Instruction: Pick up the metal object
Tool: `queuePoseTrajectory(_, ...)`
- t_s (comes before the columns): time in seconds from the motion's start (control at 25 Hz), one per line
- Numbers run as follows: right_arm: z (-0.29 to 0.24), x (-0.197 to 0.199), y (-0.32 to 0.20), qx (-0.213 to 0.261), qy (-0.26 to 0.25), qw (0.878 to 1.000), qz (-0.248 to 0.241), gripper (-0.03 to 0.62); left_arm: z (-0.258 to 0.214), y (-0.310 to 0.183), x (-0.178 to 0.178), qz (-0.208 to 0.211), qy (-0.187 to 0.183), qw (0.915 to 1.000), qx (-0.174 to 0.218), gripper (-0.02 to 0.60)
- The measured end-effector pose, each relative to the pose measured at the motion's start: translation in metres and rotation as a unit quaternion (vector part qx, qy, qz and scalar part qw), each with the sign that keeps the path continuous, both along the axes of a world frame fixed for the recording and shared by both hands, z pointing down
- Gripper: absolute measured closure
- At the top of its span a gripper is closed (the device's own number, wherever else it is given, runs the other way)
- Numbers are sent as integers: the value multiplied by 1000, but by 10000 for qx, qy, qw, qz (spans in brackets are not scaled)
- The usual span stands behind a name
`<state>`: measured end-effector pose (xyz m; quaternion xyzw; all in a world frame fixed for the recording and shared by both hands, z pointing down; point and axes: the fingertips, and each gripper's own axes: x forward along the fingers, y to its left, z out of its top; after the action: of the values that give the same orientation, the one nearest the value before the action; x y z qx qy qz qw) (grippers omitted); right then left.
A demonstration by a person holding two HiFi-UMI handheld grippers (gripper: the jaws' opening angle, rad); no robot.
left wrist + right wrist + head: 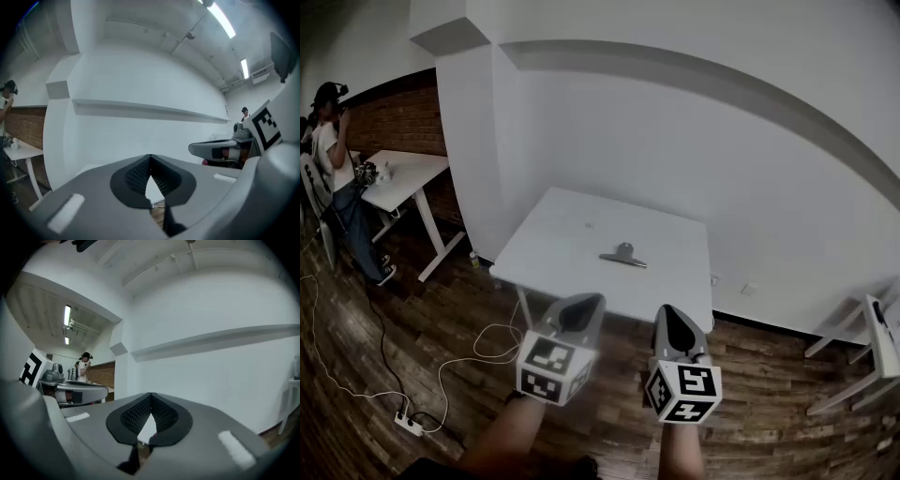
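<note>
A metal clip-like object [623, 256] lies near the middle of the white table [553, 234] in the head view. My left gripper [581, 309] and right gripper [675, 323] hover side by side in front of the table's near edge, short of the object and above the floor. Both are shut with nothing between the jaws. In the left gripper view the left gripper [150, 164] has its tips touching, and the right gripper [220, 149] shows at the right. In the right gripper view the right gripper [151, 401] is closed the same way. The object is hidden in both gripper views.
A white wall stands right behind the table. A second white desk [403, 178] with a person [337, 178] beside it is at the far left. Cables and a power strip [408, 424] lie on the wooden floor at the left. White furniture legs [862, 347] stand at the right.
</note>
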<state>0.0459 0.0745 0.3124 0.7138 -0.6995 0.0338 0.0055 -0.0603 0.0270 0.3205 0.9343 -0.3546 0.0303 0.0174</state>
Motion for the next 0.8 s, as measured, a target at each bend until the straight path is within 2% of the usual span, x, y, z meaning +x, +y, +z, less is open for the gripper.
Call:
queuePoseTrajectory(0.36,0,20,-34,-62,80,9998,-167,583,-4,-32,49,-30,-135,9998,123,586)
queuePoseTrajectory(0.48,-3,34,-46,-50,135,9996,-228,583,2,-46,63,-72,-183,9998,84,586)
queuePoseTrajectory(0.8,9,50,-72,-204,145,9992,-307,583,29,-71,76,-172,-215,9994,-221,586)
